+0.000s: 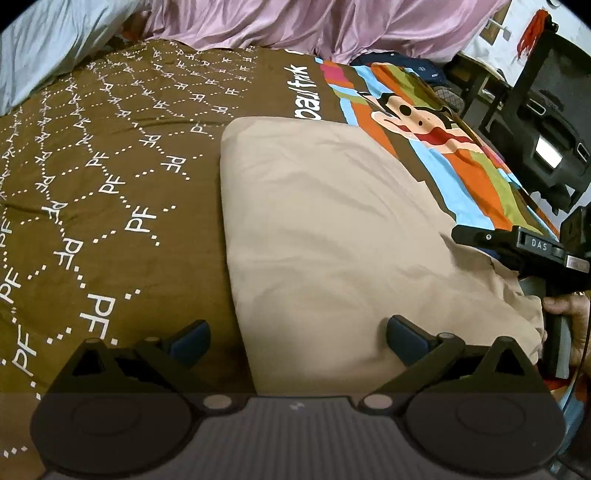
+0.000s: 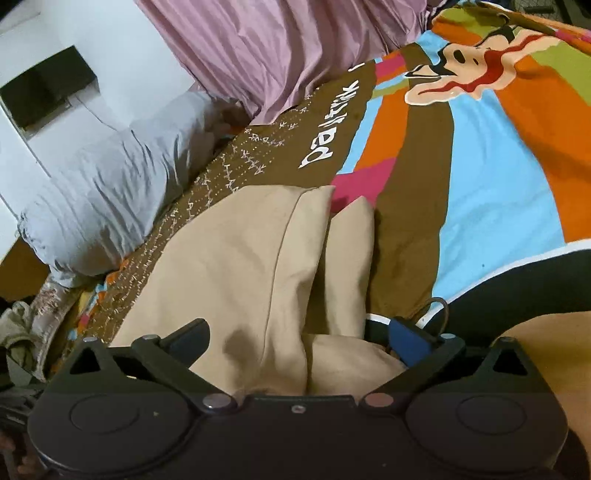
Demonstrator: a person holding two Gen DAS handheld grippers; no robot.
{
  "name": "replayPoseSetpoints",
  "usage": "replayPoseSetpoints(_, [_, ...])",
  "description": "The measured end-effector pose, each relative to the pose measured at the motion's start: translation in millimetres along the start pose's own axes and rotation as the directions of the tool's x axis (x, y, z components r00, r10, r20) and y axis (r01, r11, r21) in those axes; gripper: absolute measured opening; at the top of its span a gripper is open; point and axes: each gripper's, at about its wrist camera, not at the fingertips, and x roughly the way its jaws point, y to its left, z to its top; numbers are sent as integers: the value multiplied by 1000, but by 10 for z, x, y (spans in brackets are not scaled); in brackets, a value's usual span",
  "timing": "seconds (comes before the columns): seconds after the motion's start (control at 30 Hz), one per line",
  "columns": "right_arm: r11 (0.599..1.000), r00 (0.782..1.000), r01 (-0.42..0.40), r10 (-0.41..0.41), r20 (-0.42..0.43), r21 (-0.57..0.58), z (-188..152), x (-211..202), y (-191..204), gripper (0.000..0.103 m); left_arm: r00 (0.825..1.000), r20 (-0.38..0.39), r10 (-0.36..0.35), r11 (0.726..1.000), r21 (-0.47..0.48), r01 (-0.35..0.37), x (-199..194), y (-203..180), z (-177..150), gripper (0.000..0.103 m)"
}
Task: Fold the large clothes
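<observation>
A folded beige garment [image 1: 332, 229] lies on a brown patterned bedspread [image 1: 110, 166]. My left gripper [image 1: 297, 341] hovers over its near left edge, open, with the cloth's edge under the gap and neither pad pressing. In the left wrist view my right gripper's black body [image 1: 532, 251] sits at the garment's right side, held by a hand [image 1: 569, 310]. In the right wrist view the beige garment [image 2: 240, 266] shows two folded layers with a seam. My right gripper [image 2: 299, 341] stands wide open over a bunched end of it, pads apart from the cloth.
A pink sheet [image 1: 314, 26] and a grey-blue pillow [image 2: 110, 192] lie at the bed's far side. The bedspread's colourful cartoon print [image 2: 480, 147] spreads right of the garment. Dark furniture [image 1: 546, 140] stands beyond the bed's edge.
</observation>
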Motion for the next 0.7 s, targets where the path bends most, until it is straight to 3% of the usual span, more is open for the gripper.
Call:
replayPoseSetpoints(0.3, [978, 992, 120, -126, -24, -169, -88, 111, 243, 101, 1000, 3, 9, 1000, 4, -9, 6, -20, -2, 103])
replayPoseSetpoints(0.43, [967, 989, 144, -149, -7, -208, -133, 114, 296, 89, 1000, 11, -4, 1000, 16, 4, -23, 0, 35, 102])
replayPoseSetpoints(0.53, [962, 988, 153, -156, 6, -225, -153, 103, 322, 77, 996, 83, -27, 1000, 18, 26, -124, 62, 79, 101])
replayPoseSetpoints(0.63, [964, 988, 151, -153, 11, -219, -145, 92, 305, 71, 987, 143, -66, 995, -69, 77, -175, 265, 144, 101])
replayPoseSetpoints(0.7, [966, 989, 147, -147, 16, -214, -141, 87, 295, 67, 989, 114, -91, 982, -157, 108, -72, 427, 228, 95])
